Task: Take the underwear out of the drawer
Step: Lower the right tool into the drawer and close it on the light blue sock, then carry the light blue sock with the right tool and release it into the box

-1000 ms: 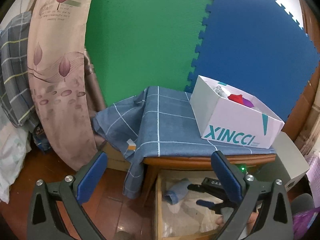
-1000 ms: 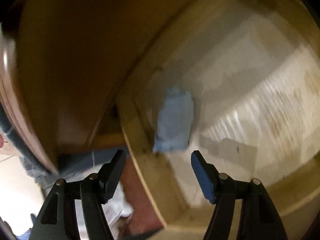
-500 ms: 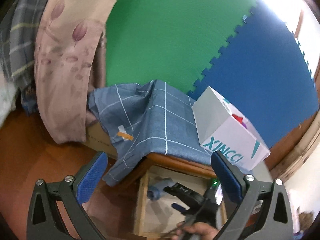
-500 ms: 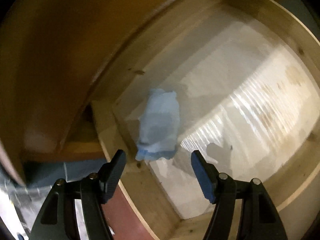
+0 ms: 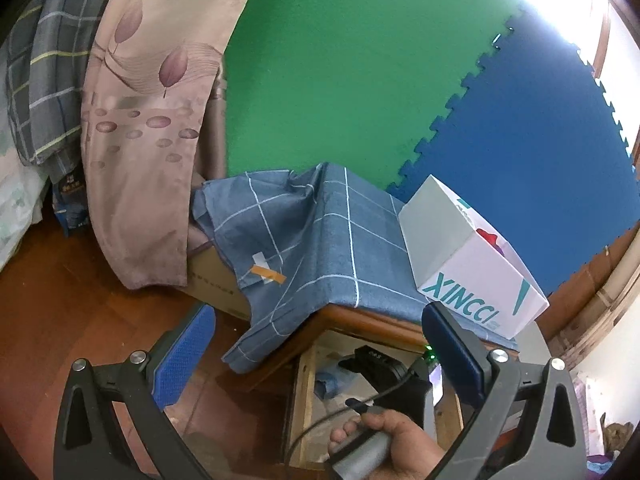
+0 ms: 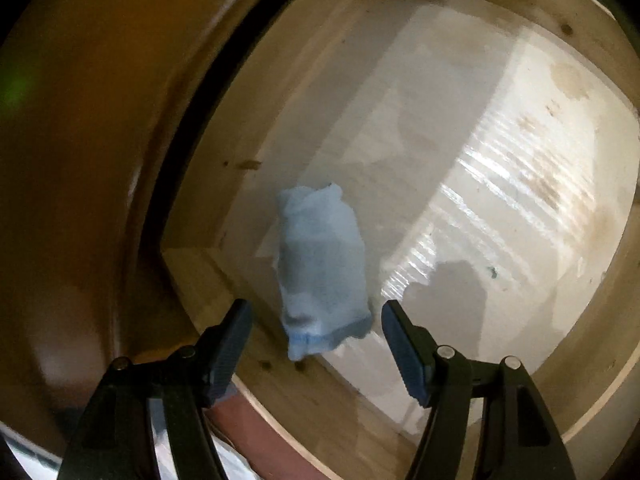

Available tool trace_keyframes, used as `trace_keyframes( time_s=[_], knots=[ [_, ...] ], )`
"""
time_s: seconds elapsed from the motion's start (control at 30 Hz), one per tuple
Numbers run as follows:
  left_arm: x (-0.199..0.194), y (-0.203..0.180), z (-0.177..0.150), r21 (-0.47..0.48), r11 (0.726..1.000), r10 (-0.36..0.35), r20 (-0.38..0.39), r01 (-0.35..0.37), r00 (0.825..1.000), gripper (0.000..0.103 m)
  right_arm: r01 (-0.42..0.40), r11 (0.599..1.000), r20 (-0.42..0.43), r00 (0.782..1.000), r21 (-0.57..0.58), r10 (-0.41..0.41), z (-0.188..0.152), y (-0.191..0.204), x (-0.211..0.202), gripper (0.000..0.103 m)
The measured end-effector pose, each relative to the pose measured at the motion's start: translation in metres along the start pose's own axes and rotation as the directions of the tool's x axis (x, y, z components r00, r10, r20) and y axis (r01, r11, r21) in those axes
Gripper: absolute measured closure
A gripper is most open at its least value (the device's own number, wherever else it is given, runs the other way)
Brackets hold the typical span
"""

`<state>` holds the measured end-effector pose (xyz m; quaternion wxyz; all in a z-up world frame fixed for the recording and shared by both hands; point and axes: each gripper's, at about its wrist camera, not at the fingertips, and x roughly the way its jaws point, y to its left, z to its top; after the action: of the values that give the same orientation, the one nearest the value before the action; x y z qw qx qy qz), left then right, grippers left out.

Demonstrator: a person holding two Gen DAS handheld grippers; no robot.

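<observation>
1. Green and blue interlocking foam mats (image 5: 360,80) cover the wall behind the wooden bedside cabinet (image 5: 360,316).
2. Beige floral curtain (image 5: 152,120) hangs at the cabinet's left side, down to the red-brown wood floor (image 5: 60,300).
3. Blue-grey checked cloth (image 5: 320,240) covers the cabinet top and drapes over its left and front edges.
4. White cardboard box printed "XINCCI" (image 5: 472,280) sits on the cloth at the right end of the cabinet top, lid off; red and purple items inside, too small to identify.
5. Pale wooden drawer (image 6: 304,392) is pulled out below the cabinet top, with a glossy white liner (image 6: 480,200) on its floor.
6. Left gripper (image 5: 316,356), black frame with blue pads: jaws wide apart, nothing between them, hanging in front of the cabinet above the floor.
7. Right gripper (image 6: 316,328), same build, angled steeply down into the drawer, held by a hand (image 5: 400,436) on its grey handle. Jaws apart, pads not touching anything.
8. Light-blue folded underwear (image 6: 320,276) lies on the liner against the drawer's left wall, towards its back left corner. Its banded end is in line with the gap between the right gripper's fingers, clear of both.
</observation>
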<state>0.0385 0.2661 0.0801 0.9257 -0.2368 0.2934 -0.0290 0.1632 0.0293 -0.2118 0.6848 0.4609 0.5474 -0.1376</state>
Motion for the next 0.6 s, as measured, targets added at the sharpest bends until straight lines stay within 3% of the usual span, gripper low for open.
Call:
trace_keyframes(
  time_s=[0.27,0.4,0.43,0.47,0.5,0.6],
  knots=[
    [0.001,0.005,0.001,-0.013,1.000,-0.015,-0.011,0.015,1.000,0.000,0.101,0.995,-0.072,0.992,0.010,-0.100,0.002,0.004,0.046,0.034],
    [0.004,0.002,0.001,0.001,1.000,-0.013,-0.024,0.013,1.000,0.000,0.097,0.995,-0.102,0.990,0.017,-0.095,0.009,0.000,0.061,0.033],
    [0.004,0.001,0.000,0.006,1.000,-0.012,-0.027,0.012,1.000,0.000,0.099,0.995,-0.109,0.989,-0.003,-0.098,0.010,0.001,0.064,0.035],
    [0.005,-0.001,0.000,0.012,1.000,-0.010,-0.029,0.010,1.000,0.000,0.096,0.995,-0.118,0.988,-0.025,-0.098,0.010,0.000,0.067,0.059],
    [0.005,-0.002,-0.001,0.019,1.000,-0.006,-0.029,0.006,1.000,0.000,0.071,0.997,-0.136,0.988,-0.035,-0.075,0.013,-0.002,0.068,0.066],
    [0.007,-0.007,-0.002,0.039,0.999,0.003,-0.029,-0.001,1.000,0.000,0.048,0.997,-0.217,0.974,-0.054,-0.058,0.017,-0.002,0.076,0.071]
  ],
)
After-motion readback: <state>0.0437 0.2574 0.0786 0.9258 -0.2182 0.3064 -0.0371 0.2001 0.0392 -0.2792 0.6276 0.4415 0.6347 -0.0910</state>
